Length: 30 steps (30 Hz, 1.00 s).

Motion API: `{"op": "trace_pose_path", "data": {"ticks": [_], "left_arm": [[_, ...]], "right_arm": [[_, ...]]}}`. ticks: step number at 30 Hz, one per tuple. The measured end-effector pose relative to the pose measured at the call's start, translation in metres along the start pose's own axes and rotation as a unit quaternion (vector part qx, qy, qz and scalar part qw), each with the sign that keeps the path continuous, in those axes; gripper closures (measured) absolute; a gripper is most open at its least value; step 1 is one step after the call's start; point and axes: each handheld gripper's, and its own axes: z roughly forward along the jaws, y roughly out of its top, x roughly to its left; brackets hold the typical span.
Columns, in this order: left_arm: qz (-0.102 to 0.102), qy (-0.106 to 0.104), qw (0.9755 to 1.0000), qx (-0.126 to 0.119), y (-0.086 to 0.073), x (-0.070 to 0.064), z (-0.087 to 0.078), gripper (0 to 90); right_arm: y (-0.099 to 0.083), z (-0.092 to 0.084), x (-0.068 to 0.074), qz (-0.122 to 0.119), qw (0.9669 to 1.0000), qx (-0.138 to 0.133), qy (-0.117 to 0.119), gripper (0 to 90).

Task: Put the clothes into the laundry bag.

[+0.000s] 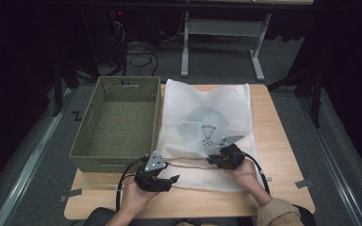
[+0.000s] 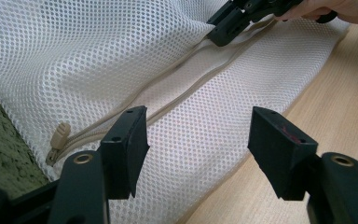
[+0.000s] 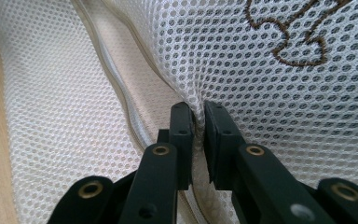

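From the high view, your white mesh bag (image 1: 207, 132) is lying flat on the wooden bench (image 1: 283, 155), right next to the green basket (image 1: 118, 122), touching its side. There's a little brown drawing (image 1: 208, 134) on the bag, with something darker showing through the mesh behind it. Your left tool (image 1: 169, 181) sits at the bag's near left corner, close to the basket's front corner. Your right tool (image 1: 213, 160) is on the bag just below that drawing, at the zipper line.

Left gripper view: your left tool (image 2: 198, 140) has its jaws standing well apart with nothing between them, just hanging over the near edge of the mesh bag (image 2: 98, 60). The beige zipper (image 2: 177, 88) runs diagonally across the bag, and its pull tab (image 2: 59, 136) is down at the left end, just beside the left jaw and near the basket (image 2: 4, 154). Farther up you can see your right tool (image 2: 223, 32) biting into the bag at the zipper, with bare bench (image 2: 326, 93) off to the right.

Right gripper view: your right tool (image 3: 199, 135) is nearly closed and pinching a fold of the mesh bag (image 3: 261, 70), which bunches up between the pads. The zipper (image 3: 116, 88) runs just left of the pinch, and the brown drawing (image 3: 298, 32) is right above it.
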Motion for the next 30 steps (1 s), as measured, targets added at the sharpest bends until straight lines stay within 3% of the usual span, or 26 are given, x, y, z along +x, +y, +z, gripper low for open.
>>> {"op": "trace_pose_path", "data": {"ticks": [16, 19, 25, 30], "left_arm": [[-0.001, 0.001, 1.0000, 0.000, 0.0000, 0.0003, -0.0006, 37.8], [-0.001, 0.001, 1.0000, 0.000, 0.0000, 0.0003, -0.0007, 37.8], [-0.001, 0.001, 1.0000, 0.002, -0.0002, 0.0005, -0.0006, 37.9], [-0.002, 0.000, 1.0000, 0.001, -0.0004, 0.0006, -0.0007, 38.0]], "right_arm": [[-0.0043, 0.0076, -0.0004, 0.005, 0.9999, 0.009, -0.001, 81.4], [-0.0050, 0.0082, 0.0004, -0.008, 0.9999, 0.005, -0.006, 80.7], [-0.0057, 0.0081, 0.0013, -0.006, 1.0000, 0.003, -0.004, 76.8], [-0.0051, 0.0068, 0.0059, -0.012, 0.9998, 0.001, -0.016, 71.7]]}}
